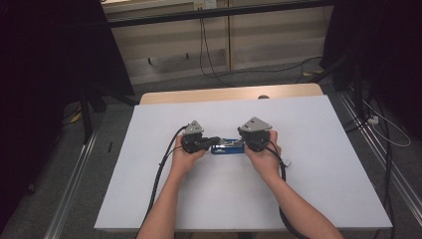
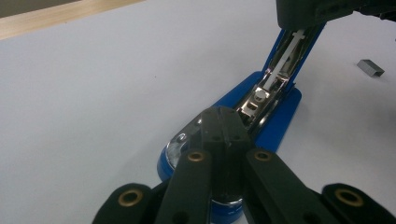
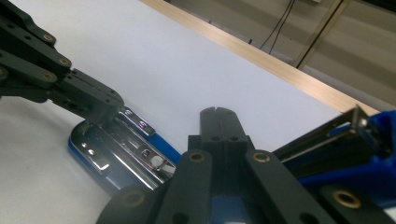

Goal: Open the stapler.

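Observation:
A blue stapler [image 1: 227, 146] lies swung wide open on the white table top [image 1: 149, 189], between my two grippers. My left gripper [image 1: 215, 141] is shut, and its closed tips [image 2: 223, 122] rest on the shiny front end of the stapler's base [image 3: 100, 156]. The stapler's metal magazine [image 2: 286, 58] rises away from the base towards my right gripper [image 1: 244, 142]. That gripper [image 3: 218, 116] is shut with nothing between its jaws. It sits over the hinge end, with the raised blue top [image 3: 373, 140] beside it.
A short strip of staples [image 2: 371, 67] lies loose on the white top near the stapler. A wooden edge [image 1: 229, 93] runs along the far side of the table. Cables [image 1: 161, 169] trail from both grippers towards the person. Dark stands and floor cables surround the table.

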A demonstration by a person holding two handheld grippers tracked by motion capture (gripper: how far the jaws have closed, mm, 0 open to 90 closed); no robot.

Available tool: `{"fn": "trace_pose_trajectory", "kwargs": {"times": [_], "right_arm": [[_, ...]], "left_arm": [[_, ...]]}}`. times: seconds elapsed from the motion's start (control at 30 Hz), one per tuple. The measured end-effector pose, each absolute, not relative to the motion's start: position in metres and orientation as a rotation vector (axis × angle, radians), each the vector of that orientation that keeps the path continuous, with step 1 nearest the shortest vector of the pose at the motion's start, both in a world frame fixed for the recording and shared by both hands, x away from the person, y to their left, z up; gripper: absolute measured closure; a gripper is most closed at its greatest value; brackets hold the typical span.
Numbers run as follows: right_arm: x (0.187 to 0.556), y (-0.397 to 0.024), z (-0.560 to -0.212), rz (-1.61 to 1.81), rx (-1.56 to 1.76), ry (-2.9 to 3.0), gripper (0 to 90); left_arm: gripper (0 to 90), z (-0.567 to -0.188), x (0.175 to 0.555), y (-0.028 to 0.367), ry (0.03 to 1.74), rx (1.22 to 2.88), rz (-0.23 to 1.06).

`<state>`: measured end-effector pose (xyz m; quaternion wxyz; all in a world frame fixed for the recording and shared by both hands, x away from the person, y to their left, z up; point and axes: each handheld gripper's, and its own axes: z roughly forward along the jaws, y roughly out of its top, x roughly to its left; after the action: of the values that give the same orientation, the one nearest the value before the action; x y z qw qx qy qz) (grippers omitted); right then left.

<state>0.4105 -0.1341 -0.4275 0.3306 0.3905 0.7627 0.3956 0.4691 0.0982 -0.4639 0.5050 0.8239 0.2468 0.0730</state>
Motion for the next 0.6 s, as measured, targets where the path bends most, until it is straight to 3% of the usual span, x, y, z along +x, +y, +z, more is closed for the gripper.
{"fn": "trace_pose_trajectory", "kwargs": {"times": [0.6], "right_arm": [[0.412,-0.173,-0.452,1.085,1.171,2.009,90.0]], "left_arm": [[90.0,-0.465,0.47,0.1,0.599,1.98,0.163]]}}
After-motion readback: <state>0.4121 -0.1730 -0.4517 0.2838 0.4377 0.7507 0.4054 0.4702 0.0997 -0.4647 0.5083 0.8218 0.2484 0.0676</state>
